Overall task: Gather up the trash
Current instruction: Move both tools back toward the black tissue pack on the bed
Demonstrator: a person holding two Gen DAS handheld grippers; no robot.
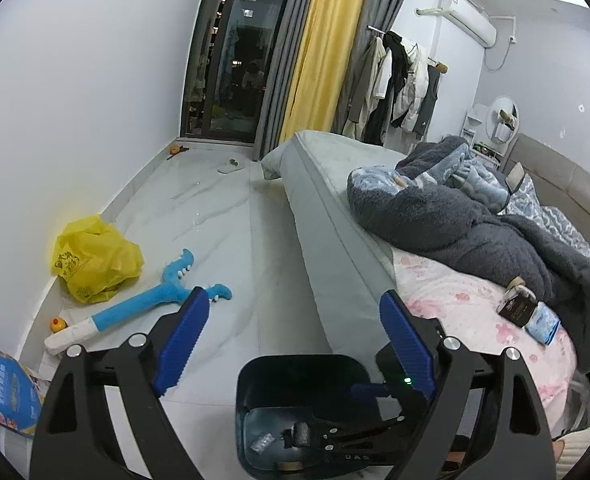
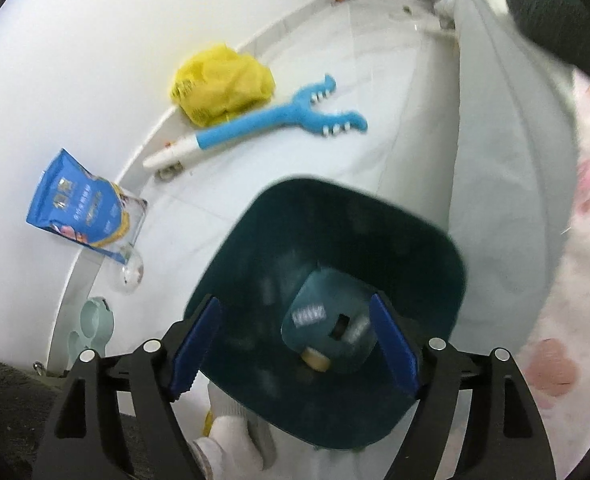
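A dark teal trash bin (image 1: 295, 359) stands on the white floor beside the bed. From above, the right wrist view looks into the bin (image 2: 323, 186): on its bottom lie a crumpled silvery wrapper (image 2: 309, 314), a tape roll (image 2: 315, 358) and a grey scrap (image 2: 357, 330). My right gripper (image 2: 295, 304) hangs open over the bin's mouth, with nothing between its blue pads. My left gripper (image 1: 295, 296) is open and empty too, held above the bin's far rim. A yellow plastic bag (image 1: 95, 260) (image 2: 219, 80) and a blue snack pouch (image 1: 3, 380) (image 2: 83, 208) lie by the wall.
A blue toy grabber (image 1: 155, 304) (image 2: 263, 124) lies on the floor near a small orange duck (image 1: 57, 323). The bed (image 1: 335, 240) on the right carries a grey blanket, a dark box (image 1: 517, 308) and a tissue pack (image 1: 543, 326). A white-gloved hand (image 2: 231, 444) shows below the bin.
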